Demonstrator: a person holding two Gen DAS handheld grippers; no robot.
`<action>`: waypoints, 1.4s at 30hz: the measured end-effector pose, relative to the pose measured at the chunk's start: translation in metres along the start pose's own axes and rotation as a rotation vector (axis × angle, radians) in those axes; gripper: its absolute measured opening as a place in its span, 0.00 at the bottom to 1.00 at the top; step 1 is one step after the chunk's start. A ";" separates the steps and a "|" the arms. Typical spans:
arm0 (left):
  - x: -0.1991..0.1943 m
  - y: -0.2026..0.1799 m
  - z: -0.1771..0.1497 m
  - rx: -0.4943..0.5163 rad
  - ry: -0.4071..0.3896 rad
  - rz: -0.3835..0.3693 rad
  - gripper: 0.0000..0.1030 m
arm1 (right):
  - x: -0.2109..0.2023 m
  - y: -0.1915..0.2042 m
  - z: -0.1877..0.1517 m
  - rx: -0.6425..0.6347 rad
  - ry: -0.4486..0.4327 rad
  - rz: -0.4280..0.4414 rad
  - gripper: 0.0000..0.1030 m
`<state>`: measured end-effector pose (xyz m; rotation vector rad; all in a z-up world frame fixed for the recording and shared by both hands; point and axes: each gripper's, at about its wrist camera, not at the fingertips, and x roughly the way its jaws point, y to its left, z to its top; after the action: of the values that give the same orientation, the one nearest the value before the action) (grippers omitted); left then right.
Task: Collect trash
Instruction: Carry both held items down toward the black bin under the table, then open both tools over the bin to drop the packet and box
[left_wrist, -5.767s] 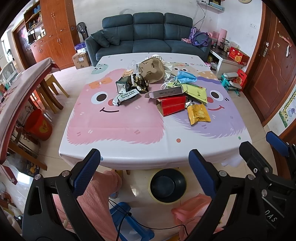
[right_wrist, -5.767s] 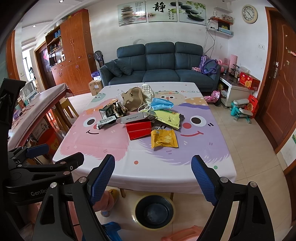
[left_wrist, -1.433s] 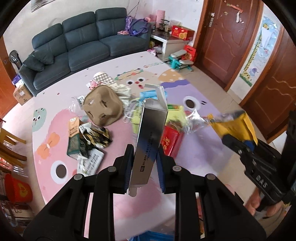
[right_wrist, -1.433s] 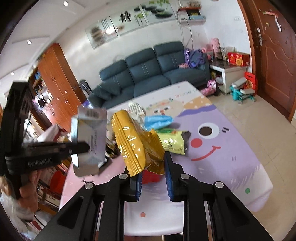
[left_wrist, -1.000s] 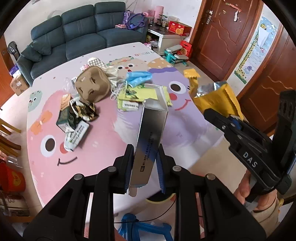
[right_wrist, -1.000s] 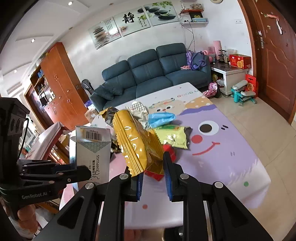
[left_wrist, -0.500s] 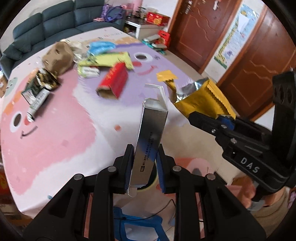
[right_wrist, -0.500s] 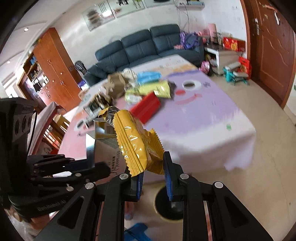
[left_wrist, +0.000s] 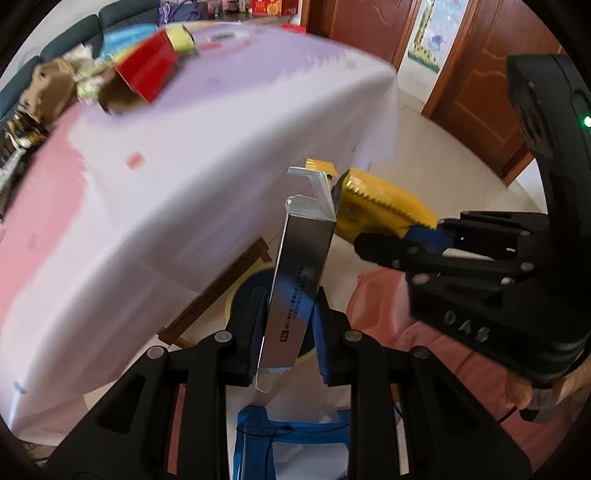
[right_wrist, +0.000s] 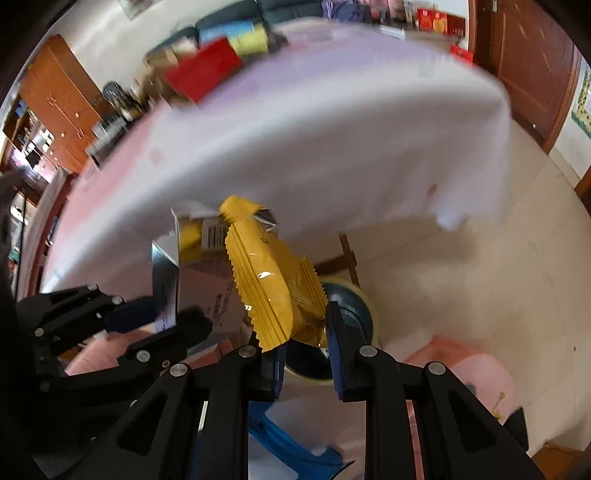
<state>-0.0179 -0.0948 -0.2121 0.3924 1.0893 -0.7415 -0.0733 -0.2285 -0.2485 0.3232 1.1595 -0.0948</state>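
My left gripper (left_wrist: 286, 332) is shut on a long silver box (left_wrist: 301, 273) with an open top flap, held upright over the floor in front of the table. My right gripper (right_wrist: 304, 350) is shut on a yellow snack bag (right_wrist: 275, 280), also seen as the yellow bag (left_wrist: 376, 210) at the right of the silver box. The silver box (right_wrist: 201, 288) shows left of the bag in the right wrist view. Below both items stands a dark bin with a yellow rim (right_wrist: 352, 302), partly hidden behind the held things. The bin (left_wrist: 251, 291) peeks out beside the box.
The table with its pink and purple cloth (left_wrist: 192, 155) fills the upper left, its edge hanging near. A red box (left_wrist: 146, 74) and several wrappers lie at its far side. A blue stool (left_wrist: 273, 435) stands below, with pink clothing (left_wrist: 461, 369) at the right. Brown doors (left_wrist: 476, 92) stand beyond.
Both grippers have dropped from above the tabletop to below its front edge, each still holding its item. The bin has come into view close beneath them.
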 end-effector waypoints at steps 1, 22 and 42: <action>0.010 -0.001 -0.004 -0.001 0.001 0.007 0.20 | 0.013 -0.003 -0.004 0.002 0.013 -0.003 0.19; 0.185 0.006 -0.038 -0.231 0.159 0.015 0.20 | 0.202 -0.057 -0.016 0.026 0.214 -0.011 0.20; 0.231 0.072 -0.054 -0.423 0.256 0.068 0.64 | 0.254 -0.074 -0.021 0.073 0.274 0.009 0.44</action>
<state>0.0580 -0.0904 -0.4480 0.1624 1.4299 -0.3906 -0.0076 -0.2687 -0.5028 0.4147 1.4276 -0.0867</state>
